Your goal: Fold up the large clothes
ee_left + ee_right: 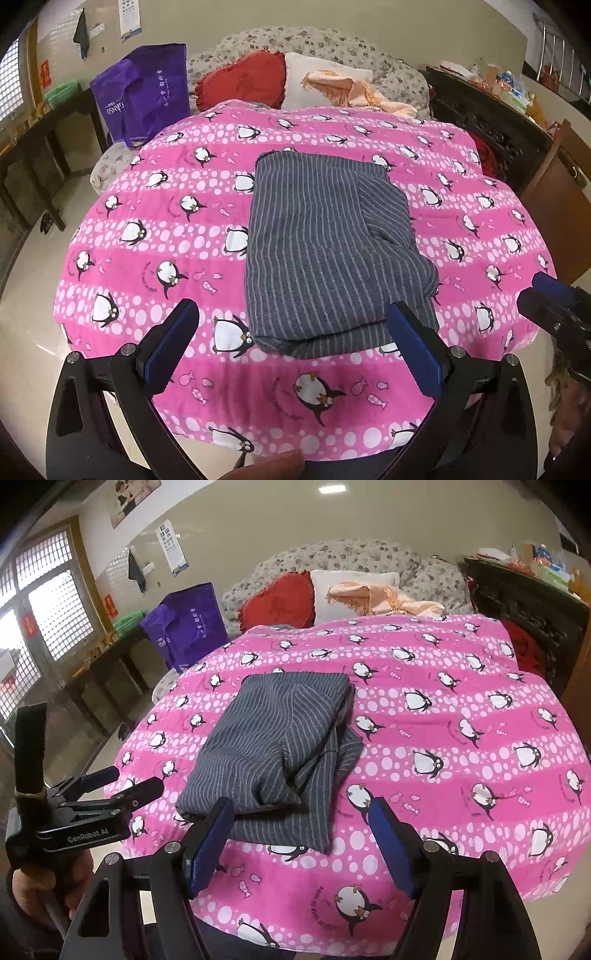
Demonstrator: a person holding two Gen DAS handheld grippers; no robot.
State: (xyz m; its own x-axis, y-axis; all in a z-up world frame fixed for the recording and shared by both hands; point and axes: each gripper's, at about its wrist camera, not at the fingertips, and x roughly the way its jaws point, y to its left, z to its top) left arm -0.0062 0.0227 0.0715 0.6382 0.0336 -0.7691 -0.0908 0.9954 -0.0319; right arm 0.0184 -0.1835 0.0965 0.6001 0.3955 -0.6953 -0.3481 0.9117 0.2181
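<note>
Grey striped garment (332,251) folded into a thick rectangle on pink penguin quilt (155,229), both grippers' jaws spread, empty.

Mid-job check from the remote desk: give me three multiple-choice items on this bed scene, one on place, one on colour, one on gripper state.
1. Where does the striped garment lie?
A. on the floor
B. on the pink penguin quilt
C. in the purple bag

2. What colour is the garment?
A. grey with pale stripes
B. red
C. peach

3. How stands the left gripper?
A. shut on the garment
B. shut, holding nothing
C. open, holding nothing

Key: 1 B, the quilt surrounds it; 2 A, the stripes show in both views; 3 C, its fingers stand wide apart, as do the right gripper's.
</note>
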